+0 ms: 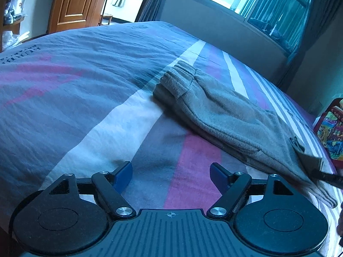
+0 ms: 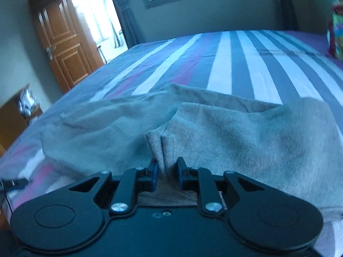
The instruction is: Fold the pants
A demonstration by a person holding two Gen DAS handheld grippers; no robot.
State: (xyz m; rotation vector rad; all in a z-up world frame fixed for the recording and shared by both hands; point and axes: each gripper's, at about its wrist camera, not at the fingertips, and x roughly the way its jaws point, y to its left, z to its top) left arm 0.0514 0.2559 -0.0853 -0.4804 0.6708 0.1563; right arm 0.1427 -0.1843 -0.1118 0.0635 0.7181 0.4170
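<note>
The left gripper [image 1: 170, 176] hangs over the striped bed [image 1: 85, 107], jaws wide apart, holding nothing. The grey pants [image 1: 225, 115] lie bunched on the bed — barely folded. The right gripper [image 2: 166, 176] pinches a fold of them — most folding is left.

A: pants [image 1: 225, 111] status?
B: Grey fleece, soft and fuzzy. Lying on the striped bed [image 1: 85, 90], bunched lengthwise into a long strip, not flat.
A: Which end is where?
B: Left wrist view: gathered elastic end sits toward the bed's middle, across a white stripe. The body runs from there toward the bed's near edge.
A: Folded?
B: Partly doubled over, layers stacked along one side. Right wrist view: a pinched ridge of fabric stands up near the bed's near edge, with loose folds spreading either side of it.
</note>
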